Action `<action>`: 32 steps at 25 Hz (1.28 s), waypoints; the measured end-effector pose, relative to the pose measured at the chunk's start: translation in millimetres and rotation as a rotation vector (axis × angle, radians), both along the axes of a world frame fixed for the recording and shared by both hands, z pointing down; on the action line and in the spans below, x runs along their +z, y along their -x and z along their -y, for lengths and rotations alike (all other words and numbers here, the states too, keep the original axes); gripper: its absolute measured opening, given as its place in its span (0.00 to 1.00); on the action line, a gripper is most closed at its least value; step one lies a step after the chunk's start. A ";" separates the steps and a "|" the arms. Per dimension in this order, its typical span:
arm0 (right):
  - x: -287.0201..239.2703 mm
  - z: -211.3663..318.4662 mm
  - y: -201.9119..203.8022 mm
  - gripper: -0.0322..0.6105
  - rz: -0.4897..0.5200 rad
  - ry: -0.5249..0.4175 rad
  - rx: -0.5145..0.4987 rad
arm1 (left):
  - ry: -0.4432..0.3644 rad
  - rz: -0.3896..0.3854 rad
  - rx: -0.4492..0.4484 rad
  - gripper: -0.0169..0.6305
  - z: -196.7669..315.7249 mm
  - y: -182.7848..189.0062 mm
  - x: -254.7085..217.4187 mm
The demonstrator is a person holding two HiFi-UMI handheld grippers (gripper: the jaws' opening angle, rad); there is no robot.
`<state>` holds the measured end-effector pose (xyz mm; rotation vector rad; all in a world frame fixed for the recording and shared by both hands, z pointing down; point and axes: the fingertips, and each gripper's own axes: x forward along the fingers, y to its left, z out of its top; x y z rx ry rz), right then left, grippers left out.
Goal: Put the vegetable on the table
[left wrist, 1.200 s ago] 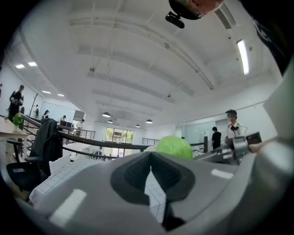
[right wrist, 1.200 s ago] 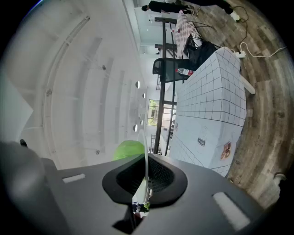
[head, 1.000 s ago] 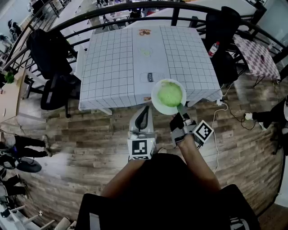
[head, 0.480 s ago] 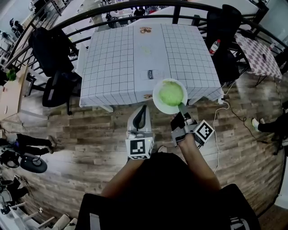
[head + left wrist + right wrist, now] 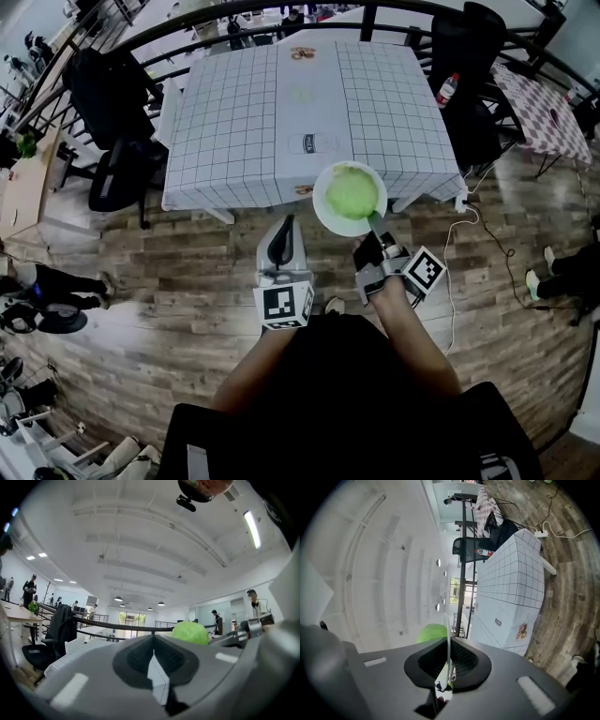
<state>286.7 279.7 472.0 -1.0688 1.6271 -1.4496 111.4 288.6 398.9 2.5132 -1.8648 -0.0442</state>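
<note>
In your left gripper view, the left gripper (image 5: 153,665) hides the lower part of the vegetable (image 5: 190,633). In your right gripper view, the right gripper (image 5: 449,667) covers most of it. In your head view, the plate (image 5: 323,220) hides the table (image 5: 234,122) edge; table prints (image 5: 302,143) are unreadably small.

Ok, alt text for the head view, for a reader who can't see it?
The right tongs grip the rim of a white plate carrying a round green vegetable, held by the near edge of a grid-clothed table. The left tongs, shut and empty, point toward the table above the wooden floor.
</note>
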 end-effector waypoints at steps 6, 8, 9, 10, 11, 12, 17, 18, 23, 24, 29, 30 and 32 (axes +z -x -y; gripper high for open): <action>1.7 9.0 9.9 0.06 -0.024 0.027 -0.007 | 0.042 -0.047 -0.022 0.04 10.5 15.1 8.0; 3.2 7.0 8.5 0.06 -0.021 0.028 -0.012 | 0.029 -0.055 -0.012 0.04 7.1 11.4 4.9; 4.1 2.8 8.6 0.06 -0.011 0.031 -0.013 | 0.019 -0.054 -0.007 0.04 3.0 10.2 2.7; 4.8 -0.9 8.6 0.06 -0.004 0.034 -0.013 | 0.012 -0.052 -0.004 0.04 0.2 9.2 1.1; 5.4 -3.0 7.7 0.06 -0.001 0.035 -0.012 | 0.007 -0.047 -0.001 0.04 -0.6 7.9 0.5; 5.8 -3.6 6.0 0.06 -0.006 0.035 -0.011 | 0.005 -0.041 0.001 0.04 0.4 6.3 1.1; 7.7 3.7 -2.8 0.06 -0.033 0.038 0.002 | 0.013 -0.028 0.006 0.04 15.4 2.4 10.0; 8.9 5.2 -3.9 0.06 -0.031 0.043 0.005 | 0.015 -0.028 0.008 0.04 18.5 1.6 11.4; 9.7 23.3 -4.0 0.06 -0.019 0.050 0.015 | 0.021 -0.034 0.019 0.04 41.8 -0.2 14.3; 9.4 28.4 -2.9 0.06 -0.019 0.049 0.015 | 0.021 -0.034 0.022 0.04 47.2 -0.5 14.1; 9.9 56.6 -0.4 0.06 -0.018 0.052 0.018 | 0.019 -0.024 0.049 0.04 78.8 -6.7 14.3; 9.6 64.7 -0.8 0.06 -0.016 0.052 0.023 | 0.020 -0.024 0.053 0.04 88.0 -7.8 13.7; 9.3 78.3 0.4 0.06 -0.017 0.051 0.029 | 0.020 -0.024 0.059 0.04 102.5 -7.5 12.5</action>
